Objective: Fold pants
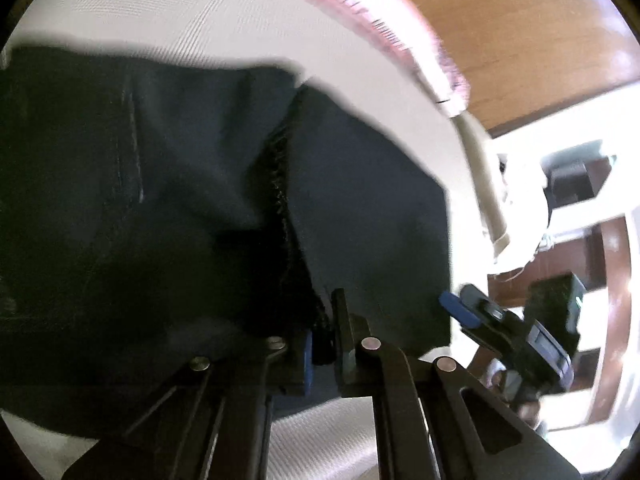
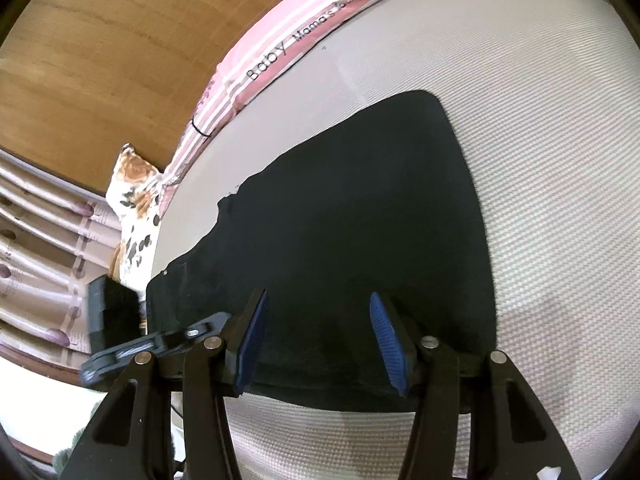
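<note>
Dark navy pants [image 1: 180, 200] lie on a white textured bed surface [image 1: 160, 8]. My left gripper [image 1: 322, 344] is shut on a fold of the pants along a stitched seam, near the cloth's lower edge. In the right wrist view the pants [image 2: 340, 220] lie flat and spread ahead. My right gripper [image 2: 316, 340] is open, its blue pads [image 2: 386, 344] apart just above the pants' near edge, holding nothing. The right gripper also shows in the left wrist view [image 1: 460, 306] at the pants' right corner. The left gripper shows at the left of the right wrist view [image 2: 200, 330].
A pink striped cloth with lettering [image 2: 280, 52] runs along the bed's far edge. A wooden headboard [image 2: 100, 60] stands behind it. A floral pillow [image 2: 136, 192] and striped curtain [image 2: 36, 260] are at the left. White furniture [image 1: 580, 184] stands right of the bed.
</note>
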`<state>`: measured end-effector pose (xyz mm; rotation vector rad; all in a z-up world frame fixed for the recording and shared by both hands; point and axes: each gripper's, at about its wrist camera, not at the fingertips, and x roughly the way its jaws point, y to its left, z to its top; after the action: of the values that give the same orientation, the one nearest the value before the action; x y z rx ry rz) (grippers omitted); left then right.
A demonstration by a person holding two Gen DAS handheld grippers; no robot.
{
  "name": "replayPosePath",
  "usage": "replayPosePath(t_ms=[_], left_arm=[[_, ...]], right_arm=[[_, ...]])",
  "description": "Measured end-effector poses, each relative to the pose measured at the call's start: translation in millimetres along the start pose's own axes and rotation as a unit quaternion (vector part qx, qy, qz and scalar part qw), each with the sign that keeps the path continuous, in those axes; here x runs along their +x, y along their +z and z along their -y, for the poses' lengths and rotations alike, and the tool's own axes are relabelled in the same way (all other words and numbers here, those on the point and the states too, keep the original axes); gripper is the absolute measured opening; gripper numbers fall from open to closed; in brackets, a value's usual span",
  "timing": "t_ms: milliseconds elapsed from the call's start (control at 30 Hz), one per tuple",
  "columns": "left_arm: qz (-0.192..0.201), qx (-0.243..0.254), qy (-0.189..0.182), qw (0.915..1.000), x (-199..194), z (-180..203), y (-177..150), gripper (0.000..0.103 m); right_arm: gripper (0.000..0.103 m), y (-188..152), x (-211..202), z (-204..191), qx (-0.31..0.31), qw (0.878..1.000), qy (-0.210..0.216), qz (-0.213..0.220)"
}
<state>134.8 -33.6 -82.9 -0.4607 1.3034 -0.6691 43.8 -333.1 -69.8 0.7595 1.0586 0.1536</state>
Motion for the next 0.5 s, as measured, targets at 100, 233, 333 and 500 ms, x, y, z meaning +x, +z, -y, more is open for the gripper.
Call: replayPosePath(t_ms=[100,233,333,500], left_arm=[[0.024,0.032,0.006,0.9992,-22,14,-6,0.007],[0.013,0.04,0.044,0.9981,-18,2,-15,0.007],[-0.015,0.018,0.073,0.9971,7,-20,-20,0.008],[-0.014,0.034,0.092,0.9951,10,-15,-18,0.013]], right_arm=[[0.05,0,-2,2,-0.002,1.0,-0.016,-0.002],[0.049,-3,3,2,-0.016,0.999,-0.038,-0.016],[0.049,-9,14,1,-0.037,0.997,-0.067,-0.028],[0.049,-8,17,-1,-0.048,0.996,-0.074,-0.032]])
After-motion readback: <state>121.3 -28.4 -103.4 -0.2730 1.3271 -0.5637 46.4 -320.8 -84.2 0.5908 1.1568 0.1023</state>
